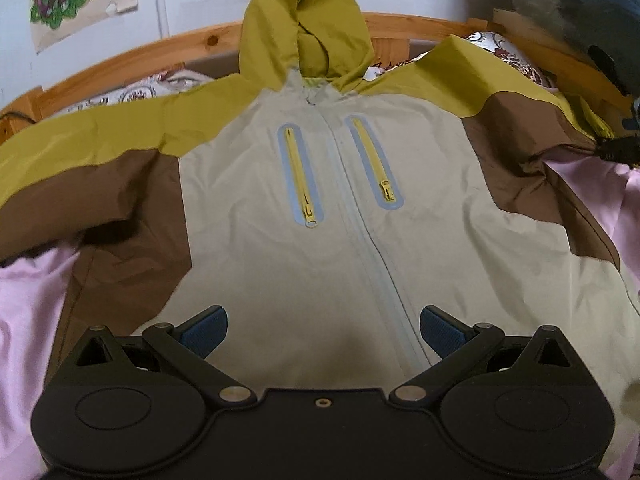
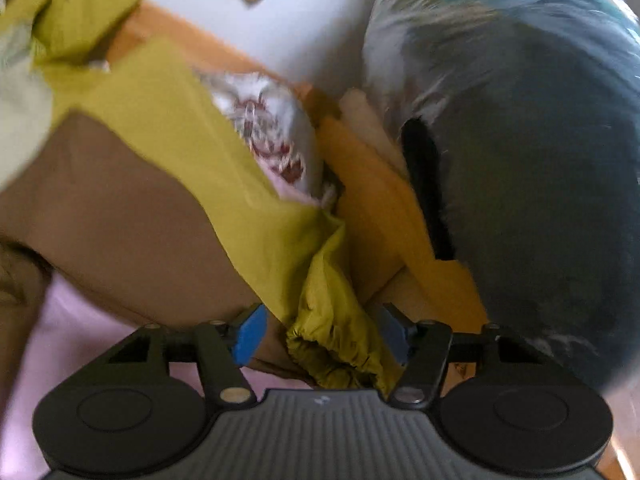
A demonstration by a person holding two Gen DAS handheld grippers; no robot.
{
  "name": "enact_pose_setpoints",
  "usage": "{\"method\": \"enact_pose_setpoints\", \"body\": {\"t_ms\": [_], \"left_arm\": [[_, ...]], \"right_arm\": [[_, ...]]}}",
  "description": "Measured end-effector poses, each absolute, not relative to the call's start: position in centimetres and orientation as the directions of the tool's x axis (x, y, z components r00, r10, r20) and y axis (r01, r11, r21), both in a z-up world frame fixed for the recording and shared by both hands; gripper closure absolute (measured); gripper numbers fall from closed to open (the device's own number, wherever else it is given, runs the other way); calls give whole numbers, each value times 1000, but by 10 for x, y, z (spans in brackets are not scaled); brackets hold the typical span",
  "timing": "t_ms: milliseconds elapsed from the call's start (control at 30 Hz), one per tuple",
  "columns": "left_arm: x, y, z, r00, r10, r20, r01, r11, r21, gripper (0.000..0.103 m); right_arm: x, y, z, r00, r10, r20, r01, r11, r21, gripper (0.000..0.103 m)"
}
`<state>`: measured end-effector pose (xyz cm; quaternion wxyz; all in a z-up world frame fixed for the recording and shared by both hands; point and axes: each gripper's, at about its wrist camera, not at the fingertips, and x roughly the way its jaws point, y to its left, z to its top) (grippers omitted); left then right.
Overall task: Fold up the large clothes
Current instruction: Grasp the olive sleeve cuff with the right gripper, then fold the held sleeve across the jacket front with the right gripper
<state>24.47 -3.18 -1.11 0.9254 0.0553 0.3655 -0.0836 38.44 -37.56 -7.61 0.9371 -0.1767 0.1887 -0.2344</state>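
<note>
My right gripper (image 2: pixel 320 336) has its blue pads (image 2: pixel 250 334) apart, with the elasticated cuff (image 2: pixel 336 344) of the jacket's olive sleeve (image 2: pixel 208 168) sitting right between them. The far pad looks close to the fabric, but the near one stands clear, so I'm calling this not yet pinched. Just past the fingertips the sleeve runs away up and to my left, olive on top, brown panel (image 2: pixel 120 216) beneath, over the pink sheet (image 2: pixel 80 328). Off to the right of the tool there's the wooden bed frame (image 2: pixel 380 208) and a big dark bundle wrapped in plastic (image 2: pixel 540 140), fairly near, so I'll mind that.

Over to my left gripper (image 1: pixel 323 334): pads wide apart, nothing in them, hovering above the lower front of the hooded jacket (image 1: pixel 320 208). It lies face up ahead of the tool, centre zip (image 1: pixel 360 216) running away from me, two chest pocket zips (image 1: pixel 298 176) beyond, hood (image 1: pixel 304 28) propped against the headboard (image 1: pixel 120 60), sleeves spread to either side.

My read: this is thin shell fabric, light and floppy, probably slick, so a flat pinch could slide. The gathered cuff is the best hold, bunched and grippy. For the body, I'd take the hem or a seam edge rather than the smooth panel.
</note>
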Motion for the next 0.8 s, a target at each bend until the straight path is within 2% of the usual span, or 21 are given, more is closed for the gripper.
{"method": "enact_pose_setpoints", "body": {"t_ms": [67, 100, 133, 200, 300, 500, 633, 800], "left_arm": [[244, -30, -11, 718, -121, -685, 200, 979, 37, 1], [243, -30, -10, 721, -121, -683, 203, 978, 41, 1], [242, -29, -9, 725, -118, -679, 203, 978, 46, 1], [239, -27, -5, 734, -116, -669, 199, 979, 48, 1], [234, -22, 2, 745, -115, -657, 179, 983, 32, 1], [222, -12, 17, 763, -116, -636, 148, 989, -2, 1], [211, -9, 25, 778, -125, -615, 149, 989, -12, 1], [193, -6, 29, 795, -146, -588, 164, 986, -23, 1]], "right_arm": [[392, -377, -80, 799, -526, -290, 372, 813, -448, 37], [394, -378, -81, 789, -533, -304, 370, 809, -457, 44], [396, -379, -82, 781, -540, -314, 369, 805, -465, 57], [398, -383, -79, 767, -544, -341, 366, 807, -463, 77], [391, -384, -68, 765, -542, -347, 372, 812, -449, 91], [341, -364, -6, 859, -390, -331, 270, 895, -356, 94], [299, -339, 58, 930, -205, -306, 136, 963, -232, 94], [271, -295, 129, 961, 89, -263, -115, 990, -85, 94]]}}
